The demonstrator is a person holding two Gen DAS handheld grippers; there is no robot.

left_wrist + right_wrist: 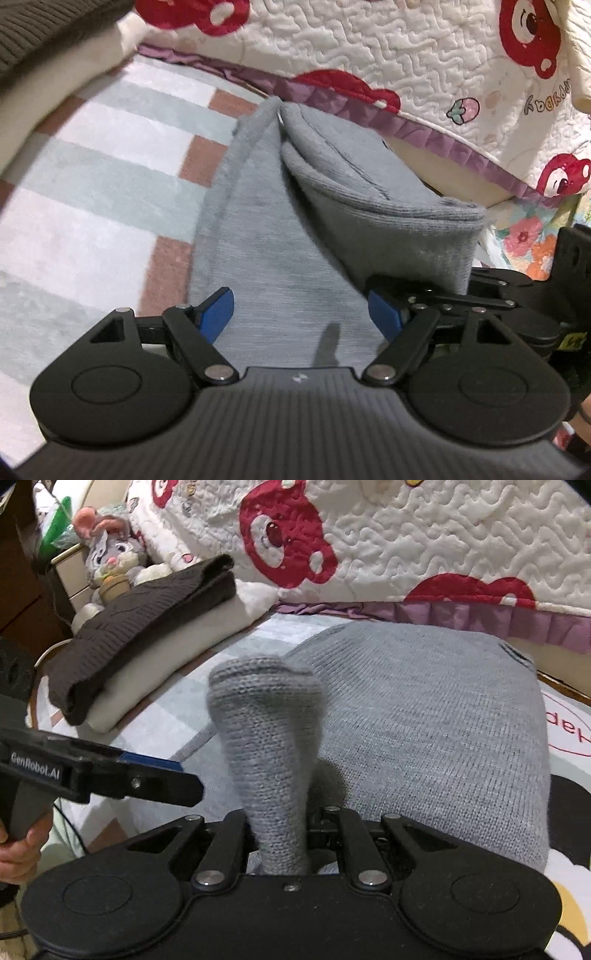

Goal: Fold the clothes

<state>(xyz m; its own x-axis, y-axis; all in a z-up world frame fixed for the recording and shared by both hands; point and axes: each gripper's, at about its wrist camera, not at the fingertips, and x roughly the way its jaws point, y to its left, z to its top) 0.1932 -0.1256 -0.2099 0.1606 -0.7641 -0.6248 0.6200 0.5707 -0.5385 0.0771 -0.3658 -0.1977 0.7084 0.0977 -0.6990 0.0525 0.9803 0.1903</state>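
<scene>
A grey knit sweater lies on the striped bed cover; it also shows in the left wrist view. My right gripper is shut on a grey sleeve of it, which stands up from the jaws as a tube. My left gripper is open, with blue pads spread above the sweater's flat part and nothing between them. The left gripper shows in the right wrist view at the left, held by a hand. The right gripper shows at the right of the left wrist view, under a raised grey fold.
A folded dark brown sweater lies on a cream folded garment at the back left. A white quilt with red bears runs along the back. A plush rabbit sits at far left. The striped cover lies left.
</scene>
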